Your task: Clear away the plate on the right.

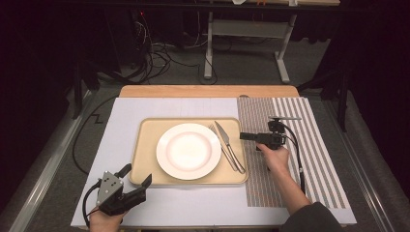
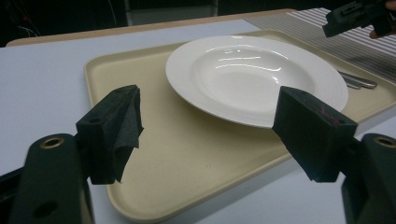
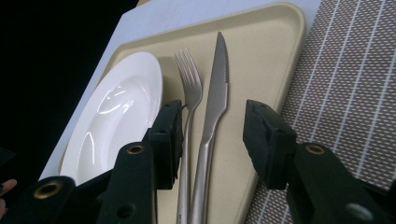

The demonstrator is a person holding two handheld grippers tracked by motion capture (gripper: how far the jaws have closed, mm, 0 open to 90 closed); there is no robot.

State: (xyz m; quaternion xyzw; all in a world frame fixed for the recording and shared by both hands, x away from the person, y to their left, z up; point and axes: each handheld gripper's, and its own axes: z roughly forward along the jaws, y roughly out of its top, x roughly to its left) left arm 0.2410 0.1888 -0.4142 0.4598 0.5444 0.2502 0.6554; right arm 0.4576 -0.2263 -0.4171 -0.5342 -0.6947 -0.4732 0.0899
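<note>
A white plate [image 1: 188, 151] lies in the middle of a beige tray [image 1: 145, 145]. To its right on the tray lie a fork [image 1: 218, 139] and a knife [image 1: 227, 138], side by side. My right gripper [image 1: 243, 136] hovers just right of them, open, its jaws pointing at the cutlery. In the right gripper view the fork [image 3: 189, 79] and knife [image 3: 219, 74] run up between the open right gripper [image 3: 215, 116]. My left gripper [image 1: 136, 175] sits open at the tray's near left corner. In its own view the left gripper [image 2: 212, 105] frames the plate [image 2: 252, 70], holding nothing.
A striped placemat [image 1: 290, 154] lies to the right of the tray under my right hand. A white cover [image 1: 121, 121] spreads over the table, with a wooden edge [image 1: 208, 91] at the back. Cables and a metal frame sit on the floor beyond.
</note>
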